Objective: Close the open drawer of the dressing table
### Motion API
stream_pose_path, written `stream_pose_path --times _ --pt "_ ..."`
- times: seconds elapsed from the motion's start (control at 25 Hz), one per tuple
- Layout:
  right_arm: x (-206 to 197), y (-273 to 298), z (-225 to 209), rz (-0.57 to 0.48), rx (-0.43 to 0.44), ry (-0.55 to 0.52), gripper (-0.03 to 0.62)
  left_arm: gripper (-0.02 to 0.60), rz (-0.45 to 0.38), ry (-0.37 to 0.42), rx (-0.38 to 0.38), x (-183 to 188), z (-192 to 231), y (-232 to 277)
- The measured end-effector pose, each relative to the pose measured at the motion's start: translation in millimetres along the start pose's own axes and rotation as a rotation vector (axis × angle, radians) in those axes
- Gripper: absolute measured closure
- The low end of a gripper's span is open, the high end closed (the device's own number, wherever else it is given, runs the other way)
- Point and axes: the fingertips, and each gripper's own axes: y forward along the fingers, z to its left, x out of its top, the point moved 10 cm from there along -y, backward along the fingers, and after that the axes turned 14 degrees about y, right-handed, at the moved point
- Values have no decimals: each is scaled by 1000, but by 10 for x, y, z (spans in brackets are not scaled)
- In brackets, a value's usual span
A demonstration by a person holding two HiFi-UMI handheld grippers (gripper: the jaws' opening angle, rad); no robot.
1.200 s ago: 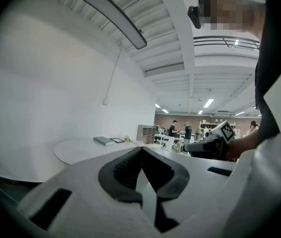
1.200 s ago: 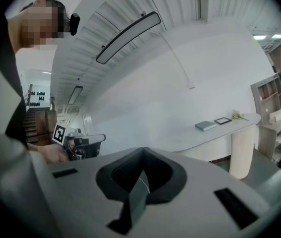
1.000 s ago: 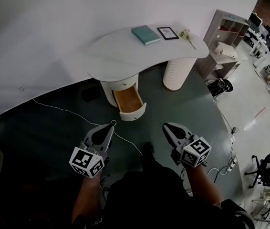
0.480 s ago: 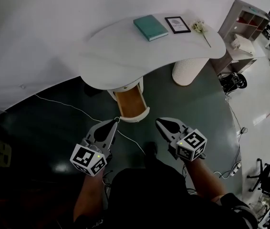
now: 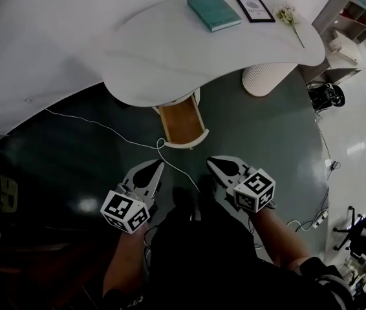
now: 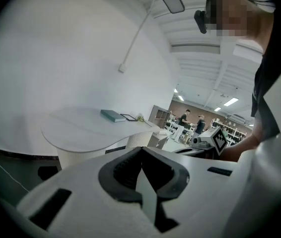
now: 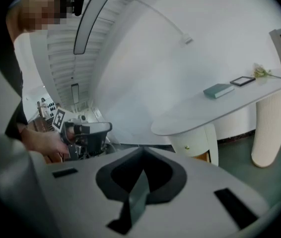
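Note:
The white dressing table (image 5: 170, 50) stands against the wall, its lower drawer (image 5: 183, 124) pulled out with the wooden inside showing. In the right gripper view the drawer (image 7: 203, 156) shows under the pedestal, below a shut drawer with a small knob (image 7: 187, 146). My left gripper (image 5: 159, 165) and right gripper (image 5: 210, 161) hover side by side above the dark floor, a short way in front of the drawer, touching nothing. Both are shut and hold nothing; the left gripper (image 6: 141, 149) and right gripper (image 7: 143, 151) each come to a point.
On the tabletop lie a teal book (image 5: 213, 11), a framed picture (image 5: 255, 9) and a flower sprig (image 5: 290, 17). A white cable (image 5: 105, 133) runs over the floor near the drawer. A ribbed white leg (image 5: 267, 77) stands at the right, a shelf unit (image 5: 354, 18) beyond.
Both grippers have moved forward toward the table and sunk a little; the drawer now lies much closer in front of their tips. Both stayed shut.

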Motion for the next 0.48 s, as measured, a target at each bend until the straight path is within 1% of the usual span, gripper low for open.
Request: stream_pose_path --times 0.08,0.24,0.4,0.48 --pt "-71 121 -20 44 3 8 589 573 8 -30 0 -131 88 56" --pt "-205 351 -88 114 -15 -25 589 573 10 -68 -8 -404 247 178" --pt "-361 737 -189 208 -49 -146 588 573 9 -80 4 -747 507 335" --pt "-476 913 -292 239 -51 -165 589 574 20 -75 12 -944 622 441"
